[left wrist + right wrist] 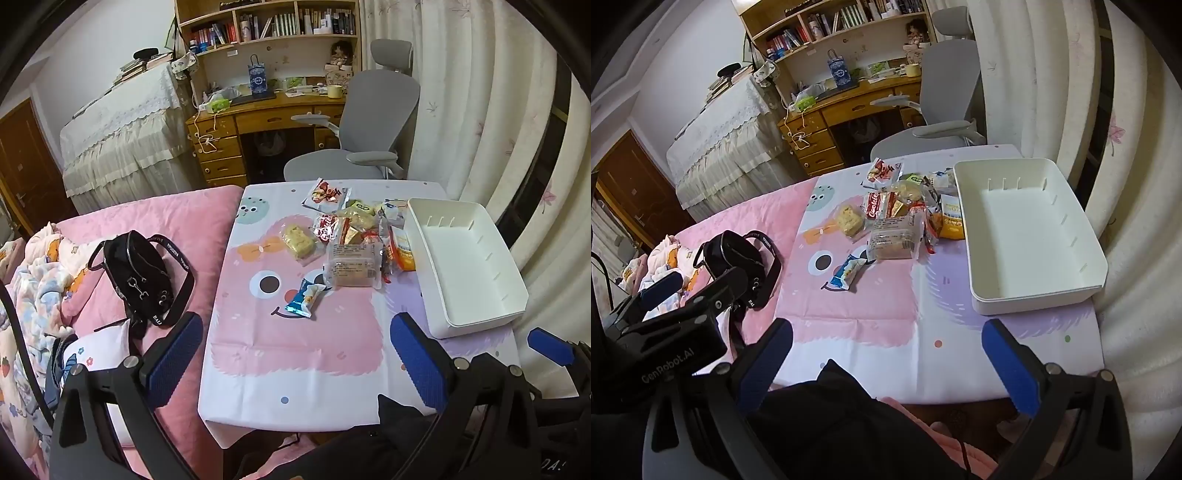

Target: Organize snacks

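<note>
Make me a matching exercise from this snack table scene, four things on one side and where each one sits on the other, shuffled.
Things:
1. white bin
2. black handbag
3. blue snack packet
4. yellow mug

Places:
A. on the wooden desk
B. on the pink bedcover
C. alone, nearest the grippers, in front of the snack pile
D. right side of the table, empty

Pairs: 1-D, 2-B, 3-C, 4-A

"GenRobot.AI" in white on my left hand-held gripper [661, 295] body. "BALENCIAGA" repeated along the black bag's strap [181, 262] on the bed. Snack wrapper print on the counter: too small to read.
</note>
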{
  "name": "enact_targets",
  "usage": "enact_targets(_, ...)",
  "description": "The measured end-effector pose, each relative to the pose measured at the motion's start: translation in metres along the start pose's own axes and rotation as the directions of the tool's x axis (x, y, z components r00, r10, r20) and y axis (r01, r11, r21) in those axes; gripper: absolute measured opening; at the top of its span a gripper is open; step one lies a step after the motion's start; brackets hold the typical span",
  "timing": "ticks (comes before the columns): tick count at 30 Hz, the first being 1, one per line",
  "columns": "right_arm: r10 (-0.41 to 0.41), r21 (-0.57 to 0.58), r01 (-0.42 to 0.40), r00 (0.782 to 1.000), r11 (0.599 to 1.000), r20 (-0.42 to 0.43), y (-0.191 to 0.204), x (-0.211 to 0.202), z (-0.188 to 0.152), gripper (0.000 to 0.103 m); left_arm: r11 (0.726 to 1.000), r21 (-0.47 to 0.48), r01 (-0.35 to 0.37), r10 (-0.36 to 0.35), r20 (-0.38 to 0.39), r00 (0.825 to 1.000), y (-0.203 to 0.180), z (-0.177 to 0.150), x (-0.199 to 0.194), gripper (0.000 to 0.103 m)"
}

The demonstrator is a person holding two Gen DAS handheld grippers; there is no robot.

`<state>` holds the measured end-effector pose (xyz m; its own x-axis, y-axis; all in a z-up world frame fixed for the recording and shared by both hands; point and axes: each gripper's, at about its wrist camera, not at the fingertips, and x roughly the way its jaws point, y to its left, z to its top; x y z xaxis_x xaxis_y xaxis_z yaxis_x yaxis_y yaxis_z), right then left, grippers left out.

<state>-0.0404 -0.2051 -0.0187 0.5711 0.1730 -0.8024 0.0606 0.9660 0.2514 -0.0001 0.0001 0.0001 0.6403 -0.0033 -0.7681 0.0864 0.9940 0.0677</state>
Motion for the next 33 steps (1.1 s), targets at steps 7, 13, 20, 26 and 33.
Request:
enact_targets(7, -0.005, -0.005, 0.005, 1.000, 1.000, -0.003, 0.002, 0.004, 0.005, 0.103, 1.000, 0.002, -0.001, 0.001, 0.004, 1.000, 0.002, -0.005, 0.001, 0.101)
enact_targets(13, -0.006, -0.011, 0.006, 1.000, 1.000, -0.011, 0.002, 0.007, 0.007, 0.103, 1.000, 0.000, 0.016, -0.016, -0.003, 1.000, 0.006, -0.008, 0.005, 0.097)
enact_targets(20, -0.007, -0.011, 0.007, 1.000, 1.000, -0.015, -0.001, 0.009, 0.009, 0.103, 1.000, 0.006, 0.014, -0.014, -0.030, 0.999, -0.004, 0.006, 0.015, 0.095)
enact_targets(26, 0.007, -0.019, -0.007, 1.000, 1.000, -0.029, -0.015, 0.014, 0.022, 0.103, 1.000, 0.006, 0.007, -0.007, -0.034, 0.999, -0.012, 0.005, 0.017, 0.095)
enact_targets(33, 0.021, -0.028, -0.022, 0.999, 0.999, -0.026, -0.024, 0.012, 0.021, 0.103, 1.000, -0.006, -0.006, 0.006, -0.039, 0.999, -0.026, 0.001, 0.011, 0.095)
